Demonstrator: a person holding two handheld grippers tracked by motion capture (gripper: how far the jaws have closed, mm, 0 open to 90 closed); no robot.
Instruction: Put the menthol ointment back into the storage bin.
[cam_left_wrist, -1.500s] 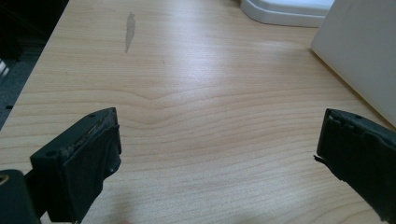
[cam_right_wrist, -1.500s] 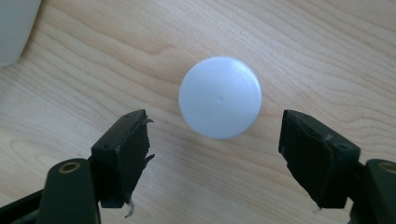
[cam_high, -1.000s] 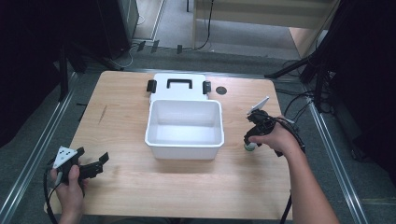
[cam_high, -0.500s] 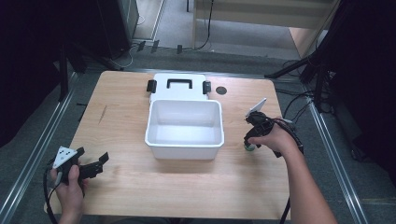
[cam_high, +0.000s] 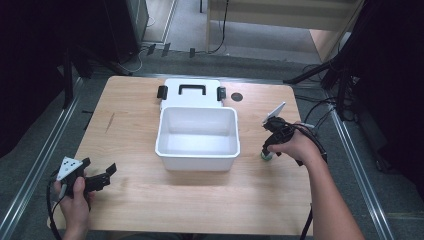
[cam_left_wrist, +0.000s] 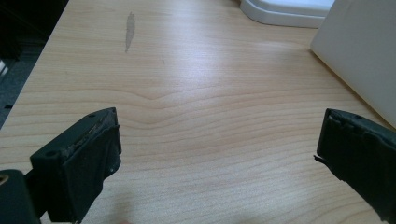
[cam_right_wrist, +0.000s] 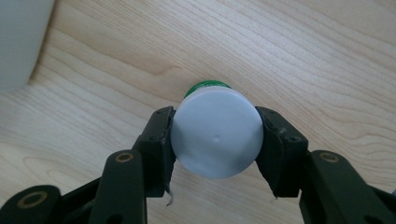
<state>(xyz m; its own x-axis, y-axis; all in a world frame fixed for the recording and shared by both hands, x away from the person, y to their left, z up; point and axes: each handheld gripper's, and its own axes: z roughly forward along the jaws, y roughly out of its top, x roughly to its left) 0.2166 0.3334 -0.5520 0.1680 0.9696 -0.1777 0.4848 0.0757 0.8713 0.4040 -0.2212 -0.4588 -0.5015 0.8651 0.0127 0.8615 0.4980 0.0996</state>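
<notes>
Bin (cam_high: 197, 150) between open left tongs (cam_high: 100, 176) and jar-clamped right tongs (cam_high: 266, 152)

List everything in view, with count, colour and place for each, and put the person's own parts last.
Table: one, light wood, under everything.
Bin: one, white, open, empty, table centre.
Lid: one, white with a black handle and two black latches, flat on the table, touching the bin's far wall.
Round hole or disc: one, dark, on the table right of the lid; cannot tell which.
Small jar: one, white cap over green body, right of the bin, between the right gripper's jaws.
Left gripper: one, black, open, near-left table corner.
Right gripper: one, black, shut on the small jar.
Hands: two, one on each gripper.
</notes>
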